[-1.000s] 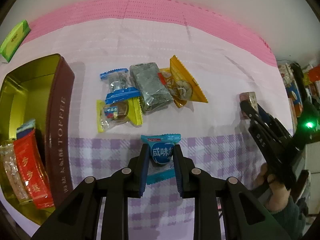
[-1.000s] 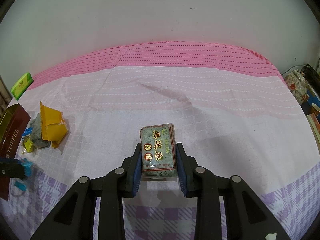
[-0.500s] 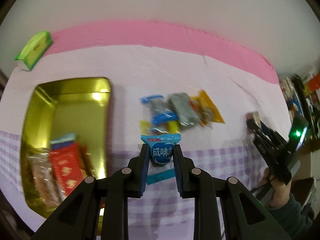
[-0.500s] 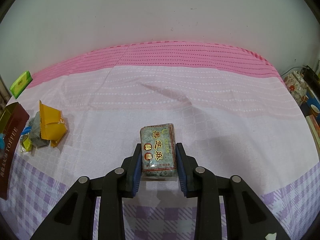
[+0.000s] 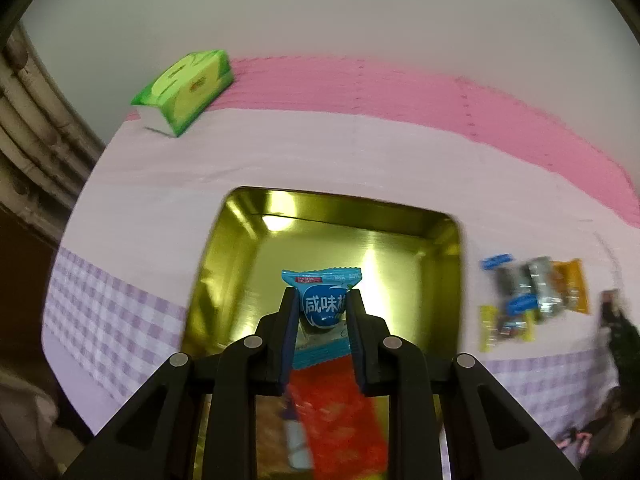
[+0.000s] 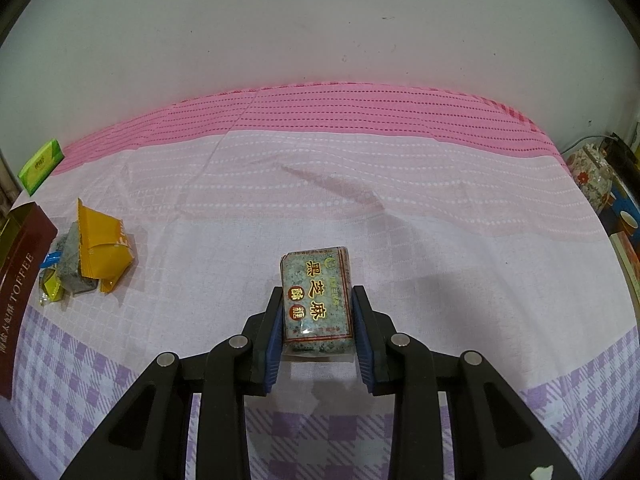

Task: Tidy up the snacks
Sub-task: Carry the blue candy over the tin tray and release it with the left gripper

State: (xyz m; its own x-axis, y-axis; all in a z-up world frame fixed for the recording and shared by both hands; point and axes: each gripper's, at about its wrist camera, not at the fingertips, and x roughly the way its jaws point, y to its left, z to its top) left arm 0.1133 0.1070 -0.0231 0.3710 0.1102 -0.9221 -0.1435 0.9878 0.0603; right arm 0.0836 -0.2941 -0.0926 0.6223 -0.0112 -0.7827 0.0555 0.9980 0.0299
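My left gripper [image 5: 322, 300] is shut on a small blue snack packet [image 5: 321, 303] and hangs over the open gold toffee tin [image 5: 240, 216]. A red packet [image 5: 340, 412] and another wrapper lie in the tin's near end. My right gripper [image 6: 318, 300] is shut on a grey-green sesame cake packet [image 6: 317, 300] just above the tablecloth. A heap of loose snacks [image 5: 532, 300] lies right of the tin; from the right wrist view the same heap [image 6: 86, 258] sits at the far left beside the tin's brown side [image 6: 20, 292].
A green tissue pack [image 5: 186, 90] rests at the table's back left corner, near the wall. The pink and purple checked cloth [image 6: 360, 184] covers the table. A floral teapot [image 6: 592, 176] and boxes crowd the right edge. A person's hand with the right gripper shows at far right [image 5: 616, 332].
My left gripper carried the blue packet leftward from the cloth to above the tin, and the heap of snacks slid to the right of its view. The right gripper stayed still.
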